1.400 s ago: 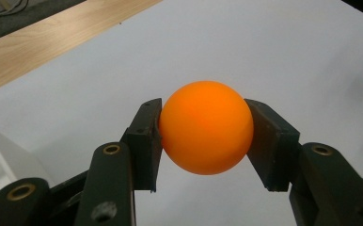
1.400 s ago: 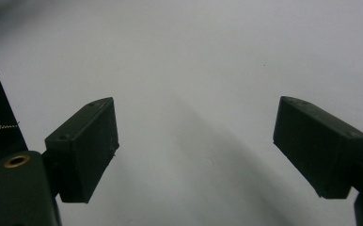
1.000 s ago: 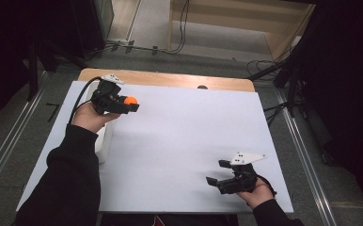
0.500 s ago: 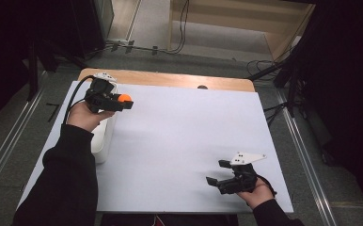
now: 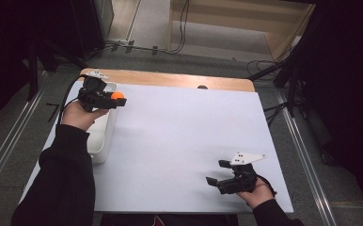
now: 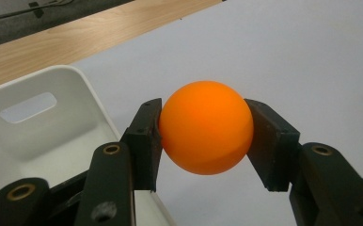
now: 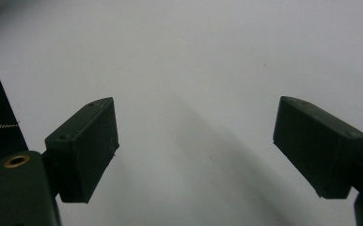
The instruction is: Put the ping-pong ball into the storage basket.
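My left gripper (image 5: 116,100) is shut on an orange ball (image 5: 117,95), held at the far left of the table beside the right wall of a white bin (image 5: 102,141). In the left gripper view the orange ball (image 6: 207,133) sits squeezed between both black pads, with the white bin (image 6: 43,122) and its handle slot to the left and below. My right gripper (image 5: 218,173) rests near the table's front right, open, jaws pointing left. In the right gripper view my right gripper (image 7: 196,150) has nothing between its pads but bare white table.
A white sheet (image 5: 184,136) covers most of the table, with a wooden strip (image 5: 170,80) along the far edge. A small dark spot (image 5: 201,87) lies at that far edge. Cables and dark stands surround the table on the floor.
My left gripper has carried the orange ball farther back and slightly left, along the white bin's right wall. The right gripper has stayed put.
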Available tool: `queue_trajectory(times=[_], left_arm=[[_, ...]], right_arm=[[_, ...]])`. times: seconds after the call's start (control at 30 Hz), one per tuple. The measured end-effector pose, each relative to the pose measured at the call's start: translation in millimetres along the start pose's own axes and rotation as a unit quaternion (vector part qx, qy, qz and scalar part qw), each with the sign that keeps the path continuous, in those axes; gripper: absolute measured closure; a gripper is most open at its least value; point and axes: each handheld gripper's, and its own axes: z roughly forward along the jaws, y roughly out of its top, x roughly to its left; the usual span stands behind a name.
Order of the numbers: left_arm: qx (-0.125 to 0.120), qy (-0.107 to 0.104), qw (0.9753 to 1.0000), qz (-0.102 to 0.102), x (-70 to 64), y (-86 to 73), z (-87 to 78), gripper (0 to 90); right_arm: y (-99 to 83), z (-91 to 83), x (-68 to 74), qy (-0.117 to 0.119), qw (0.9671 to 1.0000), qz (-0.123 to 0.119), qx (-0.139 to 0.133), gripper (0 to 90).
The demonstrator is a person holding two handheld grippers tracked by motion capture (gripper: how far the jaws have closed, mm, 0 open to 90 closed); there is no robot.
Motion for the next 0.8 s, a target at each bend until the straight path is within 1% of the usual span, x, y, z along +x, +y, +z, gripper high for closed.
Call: queue_trajectory(times=[0.07,0.17,0.3,0.37,0.43,0.47,0.57,0.67,0.7,0.8], left_arm=[[-0.004,0.001,1.0000,-0.005,1.2,-0.5,-0.6,50.4],[-0.006,0.008,0.9999,-0.010,4.8,-1.7,-2.0,50.4],[-0.007,0.016,0.9997,-0.018,10.3,-3.6,-3.5,50.4],[-0.007,0.016,0.9996,-0.021,12.7,-4.5,-4.2,50.4],[-0.008,0.025,0.9994,-0.024,14.3,-5.3,-4.9,50.4],[-0.009,0.025,0.9993,-0.025,15.2,-5.6,-5.1,50.4],[-0.005,0.031,0.9992,-0.026,18.6,-6.9,-5.7,50.4],[-0.007,0.036,0.9988,-0.033,21.0,-8.2,-5.8,50.4],[-0.003,0.040,0.9987,-0.033,21.9,-8.5,-6.5,50.4],[-0.004,0.046,0.9982,-0.038,24.4,-9.7,-6.6,50.3]], right_arm=[[0.0,-0.1,0.4,0.001,1.0000,0.003,0.002,13.1],[0.0,-0.1,0.5,0.001,1.0000,0.003,0.002,13.2],[0.0,0.0,0.1,0.001,1.0000,0.001,0.001,13.1],[0.0,0.0,0.1,0.001,1.0000,0.001,0.000,13.1],[-0.1,-0.1,0.5,0.001,1.0000,0.002,0.002,13.2],[0.0,-0.1,0.5,0.001,1.0000,0.002,0.002,13.2],[0.0,-0.1,0.4,0.001,1.0000,0.003,0.002,13.1],[0.0,-0.1,0.4,0.001,1.0000,0.002,0.002,13.1],[0.0,-0.1,0.5,0.001,1.0000,0.002,0.002,13.1],[0.0,-0.1,0.5,0.001,1.0000,0.002,0.002,13.2]])
